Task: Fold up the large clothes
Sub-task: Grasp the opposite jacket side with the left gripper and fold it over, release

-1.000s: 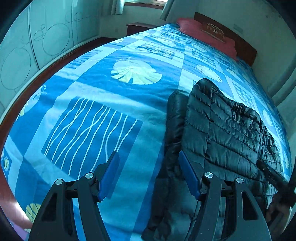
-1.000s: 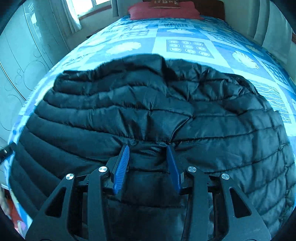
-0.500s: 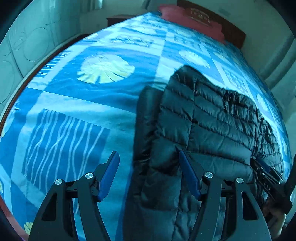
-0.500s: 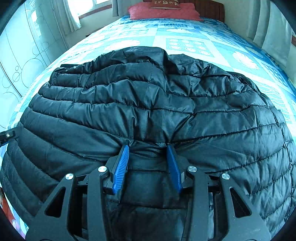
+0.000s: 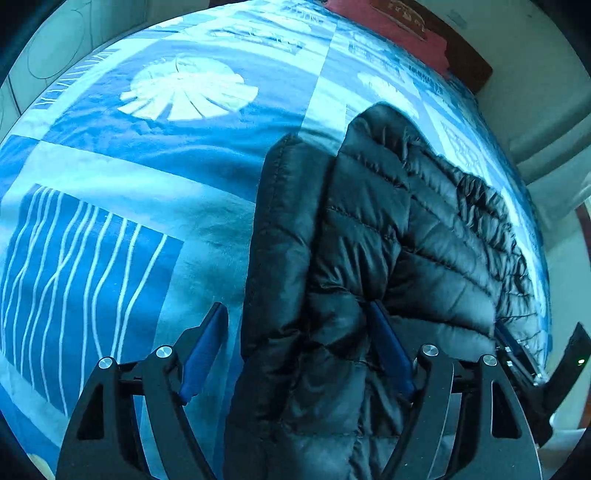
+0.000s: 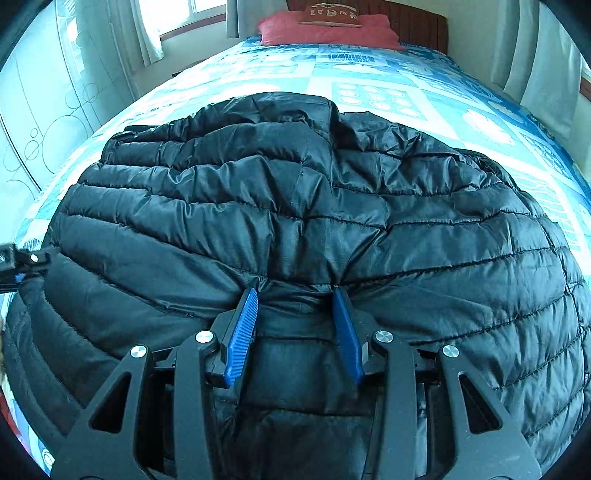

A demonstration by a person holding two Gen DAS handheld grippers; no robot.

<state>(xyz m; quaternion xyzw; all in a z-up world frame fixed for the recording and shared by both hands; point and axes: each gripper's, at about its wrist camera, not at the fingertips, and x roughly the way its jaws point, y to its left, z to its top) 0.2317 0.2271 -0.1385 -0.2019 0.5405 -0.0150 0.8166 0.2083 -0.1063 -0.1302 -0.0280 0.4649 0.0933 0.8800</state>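
Black quilted jacket [image 6: 332, 221] lies on the blue bedspread [image 5: 110, 221]; right gripper [image 6: 299, 328] pinches its near hem, left gripper [image 5: 299, 354], jaws just widened, straddles the side edge and should seat deep before closing

Ahead of the right gripper, a bed [image 6: 424, 92] with a blue patterned cover runs to a red pillow [image 6: 325, 31] and a dark wooden headboard [image 6: 421, 26]. A bright window [image 6: 184, 14] with pale curtains [image 6: 147, 33] stands ahead and left. A pale wardrobe [image 6: 33, 122] with circle patterns stands left.
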